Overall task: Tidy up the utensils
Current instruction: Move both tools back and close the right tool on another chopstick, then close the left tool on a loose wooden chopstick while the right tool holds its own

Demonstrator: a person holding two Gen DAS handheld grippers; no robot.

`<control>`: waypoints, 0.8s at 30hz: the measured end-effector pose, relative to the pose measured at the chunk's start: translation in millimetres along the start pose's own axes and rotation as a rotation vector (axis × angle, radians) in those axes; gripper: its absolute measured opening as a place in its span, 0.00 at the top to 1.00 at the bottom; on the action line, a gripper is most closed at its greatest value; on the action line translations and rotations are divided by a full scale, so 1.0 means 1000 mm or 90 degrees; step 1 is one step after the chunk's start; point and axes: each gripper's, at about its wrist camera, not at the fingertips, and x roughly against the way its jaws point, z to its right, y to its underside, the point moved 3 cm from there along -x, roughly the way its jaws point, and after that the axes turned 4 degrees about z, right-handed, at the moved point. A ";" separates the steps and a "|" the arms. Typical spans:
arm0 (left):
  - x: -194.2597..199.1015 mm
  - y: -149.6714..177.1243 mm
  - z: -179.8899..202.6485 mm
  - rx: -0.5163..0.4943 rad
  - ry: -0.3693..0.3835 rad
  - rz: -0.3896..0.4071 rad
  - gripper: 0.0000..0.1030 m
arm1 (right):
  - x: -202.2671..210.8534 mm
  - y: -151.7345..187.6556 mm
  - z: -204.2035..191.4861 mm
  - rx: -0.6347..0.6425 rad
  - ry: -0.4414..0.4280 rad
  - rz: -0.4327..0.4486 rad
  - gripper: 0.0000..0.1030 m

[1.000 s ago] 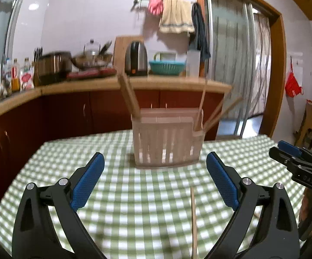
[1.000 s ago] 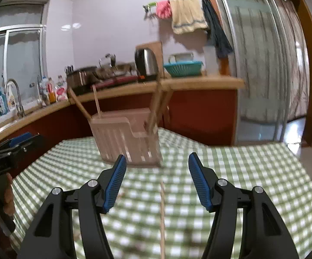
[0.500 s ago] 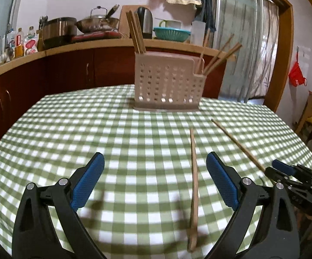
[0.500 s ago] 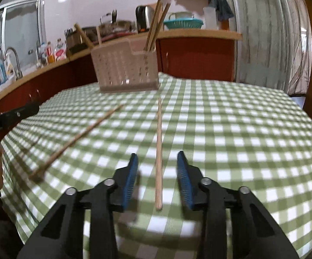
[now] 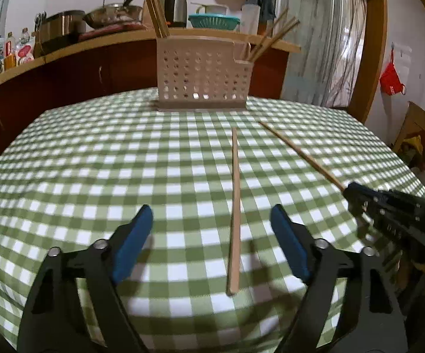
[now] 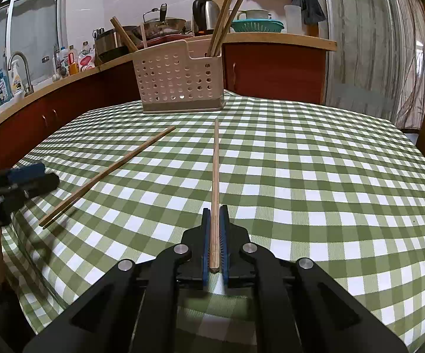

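Between the right gripper's (image 6: 215, 245) shut jaws one chopstick (image 6: 216, 176) lies gripped at its near end, long axis pointing ahead at the holder (image 6: 178, 81), while the left gripper's (image 5: 209, 244) jaws, just narrowing yet open, straddle the other chopstick (image 5: 235, 206) untouched on the worktop (image 5: 94, 161).

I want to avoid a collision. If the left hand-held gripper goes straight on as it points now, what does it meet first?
Probably the checkered tablecloth, since the left hand-held gripper tilts downward; the loose chopstick lies between its open jaws, right of centre.

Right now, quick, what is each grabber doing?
Left gripper: open, jaws just closing a little, a loose chopstick between them.
Right gripper: shut on another chopstick.
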 end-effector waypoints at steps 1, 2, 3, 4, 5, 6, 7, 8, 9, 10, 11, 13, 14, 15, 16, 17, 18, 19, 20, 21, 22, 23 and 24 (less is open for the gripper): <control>-0.002 0.002 0.002 -0.001 0.003 -0.008 0.34 | 0.000 0.000 0.000 0.000 0.000 0.001 0.93; -0.004 0.005 0.003 -0.005 0.003 -0.018 0.41 | 0.000 0.000 0.000 0.000 0.000 0.001 0.93; -0.006 0.006 0.004 -0.006 0.003 -0.022 0.44 | 0.000 0.000 0.000 0.000 0.000 0.001 0.93; -0.008 0.010 0.005 -0.008 0.005 -0.032 0.51 | 0.000 0.000 0.000 0.000 0.000 0.001 0.93; -0.010 0.012 0.006 -0.009 0.007 -0.040 0.59 | 0.001 0.000 0.000 0.000 0.000 0.003 0.93; -0.011 0.014 0.007 -0.009 0.007 -0.043 0.60 | 0.001 0.000 0.000 -0.001 -0.001 0.004 0.93; -0.010 0.014 0.007 -0.013 0.005 -0.038 0.67 | 0.001 0.000 0.000 -0.001 -0.001 0.005 0.93; -0.011 0.015 0.006 -0.012 0.004 -0.038 0.74 | 0.001 0.000 0.000 -0.001 -0.002 0.005 0.93; -0.011 0.015 0.006 -0.010 0.006 -0.038 0.80 | 0.001 0.000 0.000 -0.001 -0.002 0.006 0.93; -0.012 0.015 0.005 -0.009 0.005 -0.037 0.86 | 0.001 0.000 0.000 -0.001 -0.003 0.006 0.93; -0.012 0.015 0.003 -0.005 0.004 -0.036 0.89 | 0.000 0.000 -0.001 0.000 -0.004 0.006 0.93; -0.013 0.015 0.001 -0.003 0.006 -0.035 0.92 | 0.000 0.000 -0.002 0.000 -0.005 0.006 0.93; -0.013 0.014 0.000 -0.003 0.006 -0.035 0.93 | 0.000 -0.001 -0.002 0.001 -0.006 0.008 0.93; -0.015 0.013 -0.001 -0.001 0.004 -0.036 0.94 | 0.000 -0.001 -0.003 0.002 -0.006 0.009 0.93; -0.015 0.012 -0.002 0.000 0.005 -0.036 0.94 | 0.000 -0.002 -0.004 0.003 -0.008 0.011 0.93; -0.016 0.010 -0.003 0.000 0.004 -0.036 0.94 | -0.001 -0.002 -0.005 0.005 -0.010 0.012 0.93; -0.017 0.008 -0.005 -0.001 0.001 -0.034 0.94 | -0.001 -0.003 -0.006 0.006 -0.012 0.012 0.93; -0.019 0.007 -0.005 -0.002 -0.002 -0.033 0.94 | -0.002 -0.003 -0.007 0.009 -0.013 0.012 0.93; -0.020 0.005 -0.007 -0.003 -0.006 -0.031 0.94 | -0.002 -0.004 -0.008 0.010 -0.015 0.013 0.93; -0.021 0.004 -0.008 -0.002 -0.008 -0.029 0.94 | -0.004 -0.005 -0.009 0.013 -0.016 0.013 0.93; -0.022 0.002 -0.011 0.000 -0.012 -0.026 0.94 | -0.005 -0.005 -0.011 0.015 -0.017 0.014 0.93; -0.023 0.001 -0.013 0.000 -0.015 -0.024 0.94 | -0.005 -0.006 -0.011 0.017 -0.018 0.016 0.93; -0.024 0.000 -0.015 0.000 -0.018 -0.024 0.94 | -0.006 -0.006 -0.012 0.018 -0.019 0.017 0.93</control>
